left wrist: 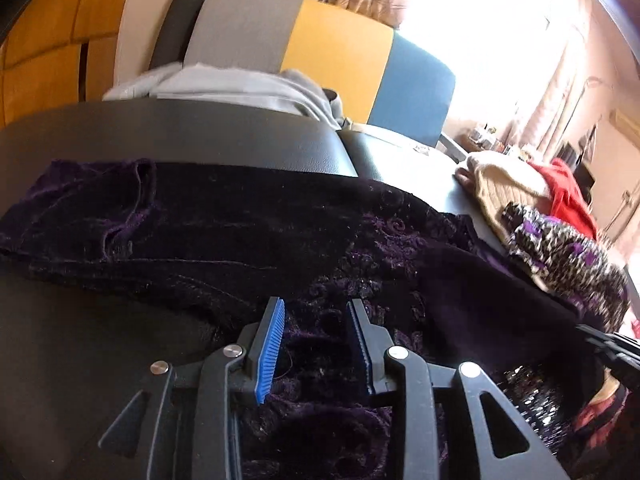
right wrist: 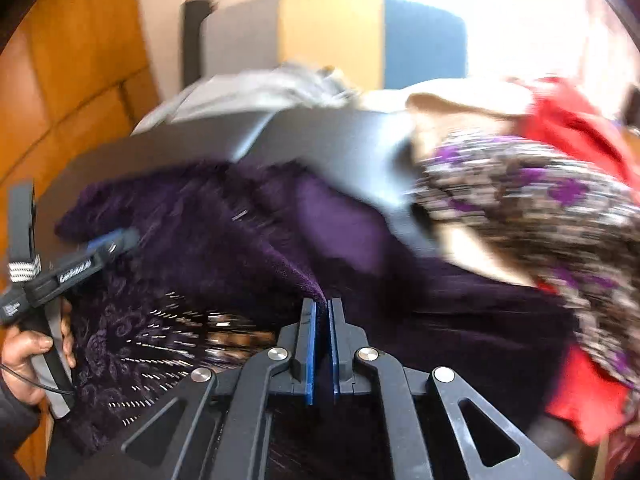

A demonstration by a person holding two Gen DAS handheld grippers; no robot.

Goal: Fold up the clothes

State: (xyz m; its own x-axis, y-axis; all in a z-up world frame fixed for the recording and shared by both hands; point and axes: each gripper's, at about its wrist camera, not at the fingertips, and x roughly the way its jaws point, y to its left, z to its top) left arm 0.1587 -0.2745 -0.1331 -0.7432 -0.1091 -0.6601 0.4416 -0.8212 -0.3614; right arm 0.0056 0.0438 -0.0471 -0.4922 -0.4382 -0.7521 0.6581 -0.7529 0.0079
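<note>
The purple velvet garment lies spread across a black padded surface, running from the far left, where a crumpled end bunches up, toward the near right, where its embroidered and sequinned part sits. In the left wrist view the left gripper hangs low over the embroidered cloth with its blue-padded fingers parted by a clear gap; dark fabric shows between them, but nothing is pinched, and I cannot tell whether the tips touch the cloth. In the right wrist view, which is blurred, the right gripper has its jaws drawn almost together with only a thin slit between the blue pads, and a raised ridge of the purple velvet garment runs down into that slit, so it appears clamped on a fold of the cloth. At the left edge of that view the left gripper reaches in over the garment, held by the person's left hand near the sequinned patch. To the right of the garment, a pile of other clothes rests on the same surface: a patterned purple-and-grey piece, a beige knit and a red item. A pale grey garment lies at the far edge of the surface, in front of a headboard panelled in grey, yellow and blue. Wooden cabinet doors stand at the far left, and curtains hang beside a bright window at the far right.
</note>
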